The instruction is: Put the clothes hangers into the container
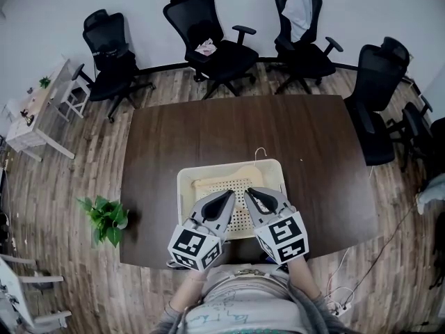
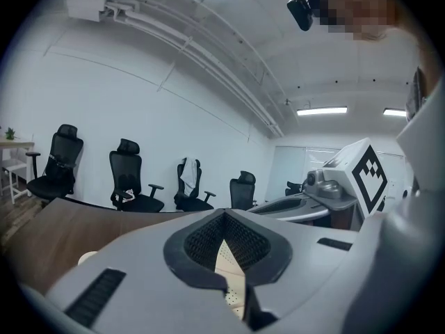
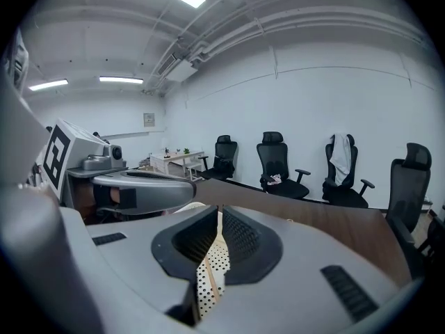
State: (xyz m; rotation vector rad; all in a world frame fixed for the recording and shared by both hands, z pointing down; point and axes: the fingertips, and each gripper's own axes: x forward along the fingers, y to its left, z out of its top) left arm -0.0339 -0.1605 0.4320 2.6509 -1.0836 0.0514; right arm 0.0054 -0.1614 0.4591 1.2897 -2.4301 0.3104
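well, the left tongs (image 1: 228,195) and the right tongs (image 1: 250,193) hang side by side, tips pointing away from the person. the left tongs are closed with nothing between them. the right tongs are closed too and hold nothing. directly under and just ahead of their tips sits the container (image 1: 183,186), a cream plastic basket with a floor full of small round holes, resting on the dark brown desk (image 1: 208,127). inside it, just beyond the tips, lies a pale wooden hanger (image 1: 236,178), its broad shoulders spread across the far half of the basket. its thin metal hook (image 1: 260,152) curls up over the far rim, beyond the right tongs. neither pair touches the hanger. whether more than one hanger lies there i cannot tell.
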